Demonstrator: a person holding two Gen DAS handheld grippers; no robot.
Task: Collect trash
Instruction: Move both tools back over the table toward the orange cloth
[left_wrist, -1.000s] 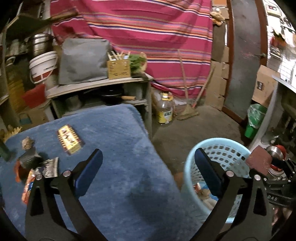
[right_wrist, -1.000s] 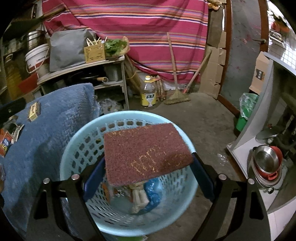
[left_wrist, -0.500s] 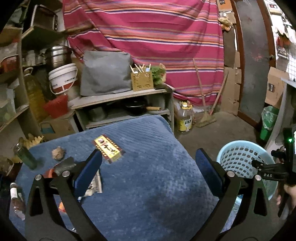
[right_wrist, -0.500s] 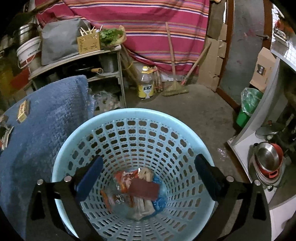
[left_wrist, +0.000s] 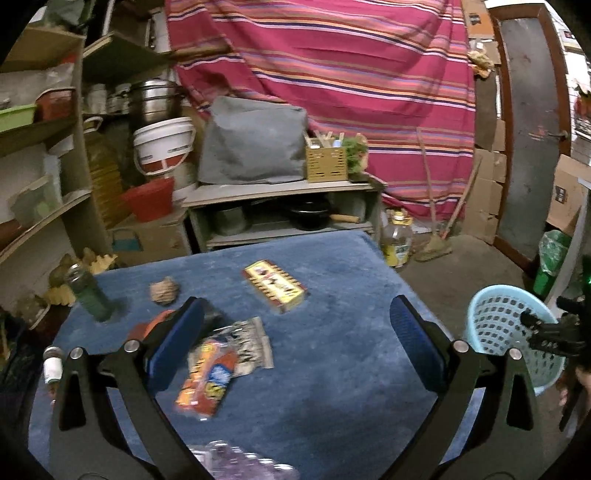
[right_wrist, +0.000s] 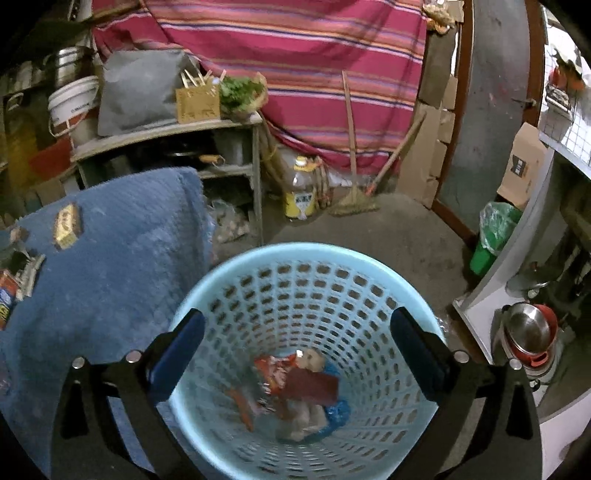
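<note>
Scouring pad dropped into basket; both grippers' fingers spread, empty.

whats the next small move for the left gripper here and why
Probably lower the left gripper, jaws open and empty, onto the orange snack wrapper lying flat on the blue cloth just below its fingers. It looks like the nearest trash, and the basket sits beside the table under the right gripper, which is open and empty.

A box, wrappers and a bottle lie on the worktop; the basket stands on the floor to its right, trash inside.
</note>
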